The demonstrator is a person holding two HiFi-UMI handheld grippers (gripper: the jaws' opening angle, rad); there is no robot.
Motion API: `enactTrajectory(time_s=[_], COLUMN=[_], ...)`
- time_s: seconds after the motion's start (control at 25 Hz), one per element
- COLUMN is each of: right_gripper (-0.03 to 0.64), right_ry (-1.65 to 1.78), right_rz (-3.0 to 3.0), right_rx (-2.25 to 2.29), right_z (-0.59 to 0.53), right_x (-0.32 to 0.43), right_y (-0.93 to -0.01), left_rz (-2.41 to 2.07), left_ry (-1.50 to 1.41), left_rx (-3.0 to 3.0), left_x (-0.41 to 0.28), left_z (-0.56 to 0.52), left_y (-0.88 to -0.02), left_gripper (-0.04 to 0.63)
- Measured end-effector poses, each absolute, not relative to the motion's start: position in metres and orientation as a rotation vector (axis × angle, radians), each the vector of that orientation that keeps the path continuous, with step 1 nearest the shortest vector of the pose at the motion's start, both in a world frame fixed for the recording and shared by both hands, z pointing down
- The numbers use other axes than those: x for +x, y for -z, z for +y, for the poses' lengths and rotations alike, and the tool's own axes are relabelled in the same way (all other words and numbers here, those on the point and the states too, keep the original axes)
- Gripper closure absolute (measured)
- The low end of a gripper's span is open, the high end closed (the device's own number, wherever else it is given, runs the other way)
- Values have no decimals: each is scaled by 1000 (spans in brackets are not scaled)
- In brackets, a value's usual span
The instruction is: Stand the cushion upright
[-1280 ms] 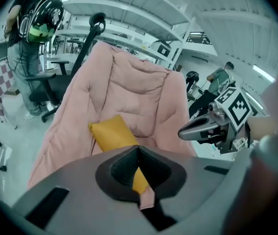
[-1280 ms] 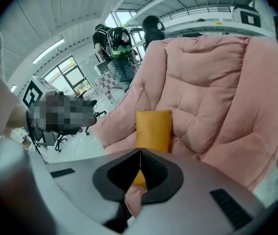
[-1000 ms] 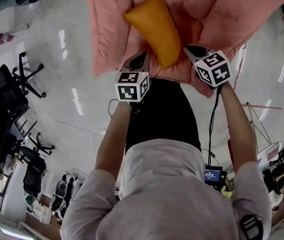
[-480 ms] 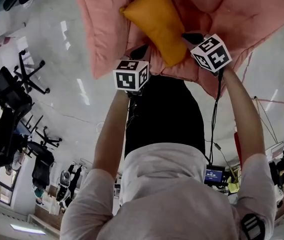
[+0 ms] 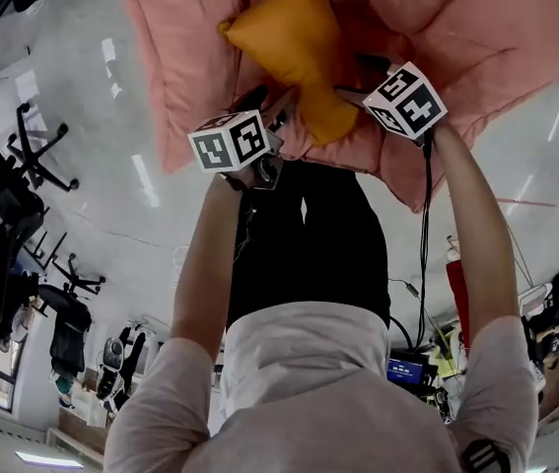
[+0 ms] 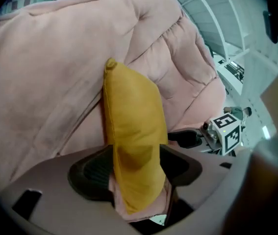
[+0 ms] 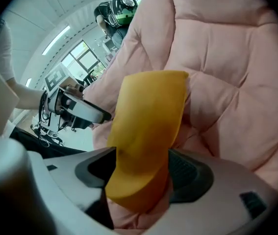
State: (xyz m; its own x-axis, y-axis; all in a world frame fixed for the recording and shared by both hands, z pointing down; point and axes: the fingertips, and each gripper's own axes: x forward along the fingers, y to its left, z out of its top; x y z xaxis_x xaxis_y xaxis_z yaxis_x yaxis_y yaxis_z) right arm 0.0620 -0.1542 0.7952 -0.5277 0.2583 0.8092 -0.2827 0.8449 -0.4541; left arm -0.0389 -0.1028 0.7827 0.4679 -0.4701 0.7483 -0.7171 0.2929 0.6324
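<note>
While office chairs [image 5: 8, 190] crowd the grey floor [image 5: 111, 235] at the far left of the head view, the work sits at top centre, on a pink padded quilt [image 5: 175, 67] whose folds fill the upper edge. Left of centre, at the quilt's near edge, the left tool [image 6: 136, 169] points down into the fabric at the end of an outstretched left forearm [image 5: 205, 264]. Its jaws have just been opening and stand wide, with the dark ribbed pads [image 6: 93, 173] on either side of the orange cushion [image 5: 294, 52], whose lower end sits in the gap between them. In the left gripper view the cushion rises on edge as a narrow upright slab, its back against the quilt and a fold of pink fabric under its bottom end. The pads seem to lie just beside the cushion rather than squeezing it, though it fills most of the gap and light contact is hard to rule out. Further right, the right tool [image 7: 142, 174] meets the same lower end from the other side. Its jaws too have just been opening and stand wide, with the cushion's rounded bottom corner between them, unpinched. Both tools flank that narrow end, near each other.
</note>
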Motion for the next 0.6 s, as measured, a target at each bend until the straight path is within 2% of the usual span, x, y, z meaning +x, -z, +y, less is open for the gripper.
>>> enactTrajectory(time_s=[0.2,0.6], right_gripper=[272,279], right_ry=[-859,-839], right_rz=[-1981,-2012], right_rx=[7,10], right_z=[-150,-141], right_x=[56,50], right_y=[-813,-816], left_rz=[-1116,-1066], left_ry=[-119,-155], left_rx=[1351,1377], left_x=[-46,-31], left_z=[-118,-132], left_y=[-784,-800], left_gripper=[264,261])
